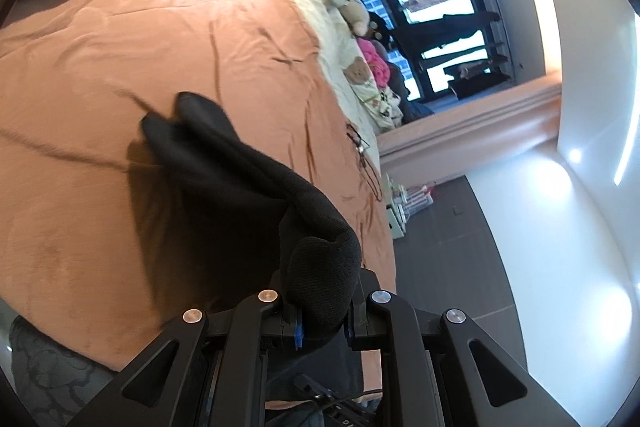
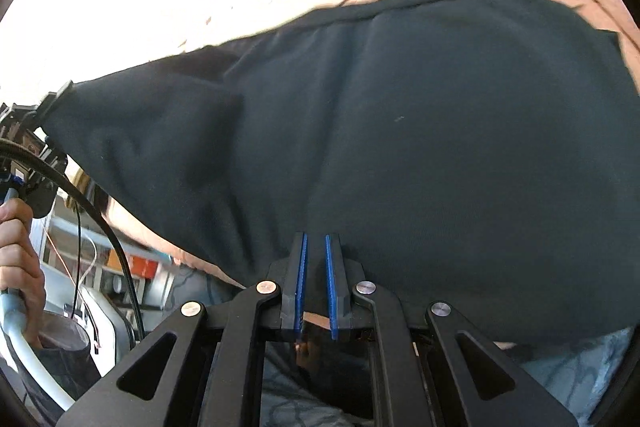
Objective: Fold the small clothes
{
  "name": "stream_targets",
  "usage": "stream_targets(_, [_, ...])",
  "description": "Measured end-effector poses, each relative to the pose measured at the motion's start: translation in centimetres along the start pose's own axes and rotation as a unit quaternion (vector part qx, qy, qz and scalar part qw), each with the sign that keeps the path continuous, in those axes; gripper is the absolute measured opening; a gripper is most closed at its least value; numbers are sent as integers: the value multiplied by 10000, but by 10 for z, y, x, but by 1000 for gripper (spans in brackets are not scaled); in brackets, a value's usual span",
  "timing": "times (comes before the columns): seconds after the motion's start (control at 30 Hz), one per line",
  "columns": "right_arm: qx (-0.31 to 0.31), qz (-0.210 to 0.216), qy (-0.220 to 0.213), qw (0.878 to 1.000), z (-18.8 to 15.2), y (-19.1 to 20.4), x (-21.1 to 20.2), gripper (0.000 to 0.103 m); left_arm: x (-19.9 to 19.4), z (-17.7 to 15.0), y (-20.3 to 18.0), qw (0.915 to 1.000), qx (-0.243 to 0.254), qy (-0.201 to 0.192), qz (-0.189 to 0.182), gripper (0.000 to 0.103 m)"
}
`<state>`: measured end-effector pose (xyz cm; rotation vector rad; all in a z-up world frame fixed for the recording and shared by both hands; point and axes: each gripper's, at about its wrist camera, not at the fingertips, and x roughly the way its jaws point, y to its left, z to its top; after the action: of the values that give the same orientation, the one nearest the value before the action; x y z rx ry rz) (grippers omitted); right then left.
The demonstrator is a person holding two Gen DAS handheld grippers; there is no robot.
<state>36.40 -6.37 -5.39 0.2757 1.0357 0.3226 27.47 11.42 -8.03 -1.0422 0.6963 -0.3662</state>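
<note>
L tongs (image 1: 320, 315): nearly closed, blue pads clamped on a bunched corner of the black garment (image 1: 224, 163); cloth hangs fwd from the grip, far end draping toward the orange bedspread (image 1: 120, 27). Stuffed toys (image 1: 352, 9) at far side of bed, by the window. R wrist view: a hand (image 2: 16, 247) at left edge grips the other tool's handle. R tongs (image 2: 316, 279): blue pads a narrow gap apart, garment's near edge at the tips; grip on it can't be told. Garment spreads wide over the bedspread.

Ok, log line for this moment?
left gripper: shut on black garment | right gripper: slightly open, empty | garment over orange bedspread
</note>
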Motion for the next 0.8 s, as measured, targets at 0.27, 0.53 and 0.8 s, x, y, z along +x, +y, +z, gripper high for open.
stream_targets(0.27, [359,37,-599,9976,-5,-48,-57,14,28,-7,-51,9986,466,244,-108,14])
stream_targets(0.53, [580,53,-1345,9892,-25,-87,-112,62,61,-22,-98,9942,880,579,-232,14])
stream_targets(0.8, [835,80,-1650,9827,-51,-114,-144,62,99,-48,-134,9875,1224,950,-292,14])
